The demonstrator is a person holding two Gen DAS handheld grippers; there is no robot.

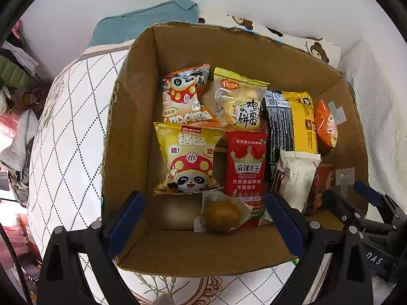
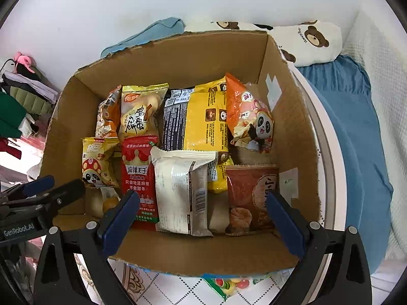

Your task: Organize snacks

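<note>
An open cardboard box [image 1: 127,117] [image 2: 193,58] on a mattress holds several snack packs. In it lie a yellow panda crisp bag [image 1: 187,158] [image 2: 98,164], a red spicy-strip pack [image 1: 245,175] [image 2: 138,178], a wrapped brown egg [image 1: 221,216], a yellow egg-cake pack [image 1: 239,101] [image 2: 138,113], a white wrapped bar [image 2: 182,193], a black-and-yellow pack [image 2: 195,119] and an orange panda bag [image 2: 250,117]. My left gripper [image 1: 203,226] is open and empty above the box's near left part. My right gripper [image 2: 201,218] is open and empty above the near right part.
The box sits on a white quilted mattress [image 1: 66,137]. A teal pillow [image 1: 147,23] and a bear-print pillow [image 2: 310,40] lie behind it, a blue blanket [image 2: 353,132] to the right. A snack pack [image 2: 229,286] peeks out under the box's near edge. Clutter stands at far left.
</note>
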